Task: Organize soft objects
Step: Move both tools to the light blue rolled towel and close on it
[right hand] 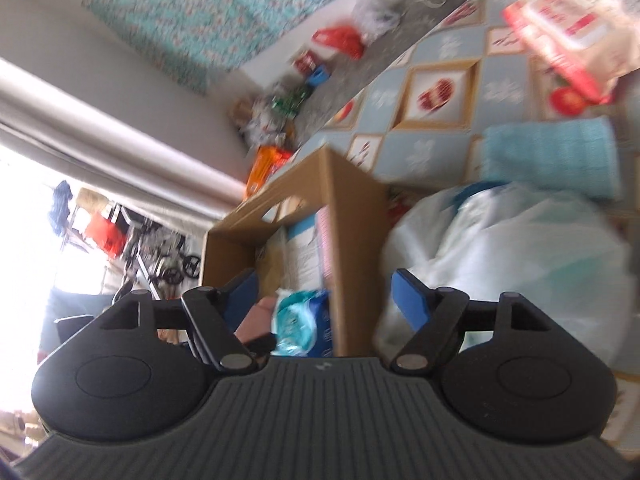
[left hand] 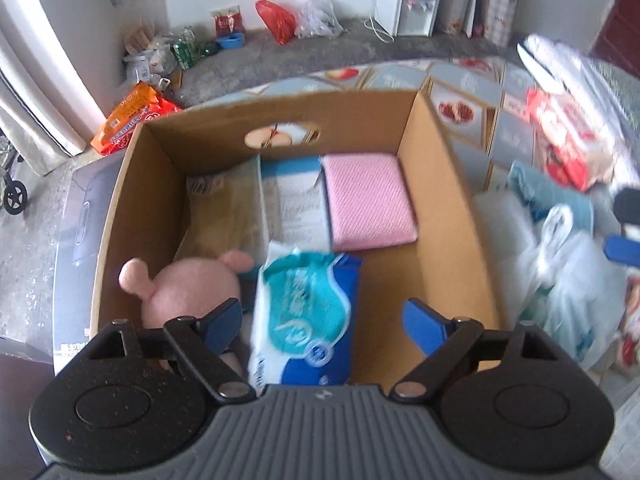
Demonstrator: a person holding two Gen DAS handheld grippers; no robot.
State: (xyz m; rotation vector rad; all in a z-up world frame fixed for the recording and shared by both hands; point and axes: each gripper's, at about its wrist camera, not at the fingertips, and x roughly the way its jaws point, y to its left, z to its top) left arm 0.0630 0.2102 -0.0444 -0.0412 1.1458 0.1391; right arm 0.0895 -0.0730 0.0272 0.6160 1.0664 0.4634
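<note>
An open cardboard box [left hand: 440,184] holds a folded pink cloth [left hand: 368,200], a blue-and-white packet [left hand: 296,204], a beige pack [left hand: 228,208], a pink plush toy [left hand: 188,288] and a teal-and-blue tissue pack [left hand: 304,300]. My left gripper [left hand: 325,322] hovers open above the box. The tissue pack lies below, between its fingers, and the pads do not touch it. My right gripper [right hand: 326,296] is open and tilted, beside the box [right hand: 344,200], over its right wall. A white plastic bag [right hand: 500,260] and a teal towel [right hand: 548,156] lie to its right.
The box stands on a patterned quilt [left hand: 460,92]. A red-and-white package [left hand: 568,140] and the white bag [left hand: 560,280] lie right of the box. Bags, cans and an orange packet [left hand: 132,116] clutter the floor beyond. A water dispenser [left hand: 412,4] stands at the far wall.
</note>
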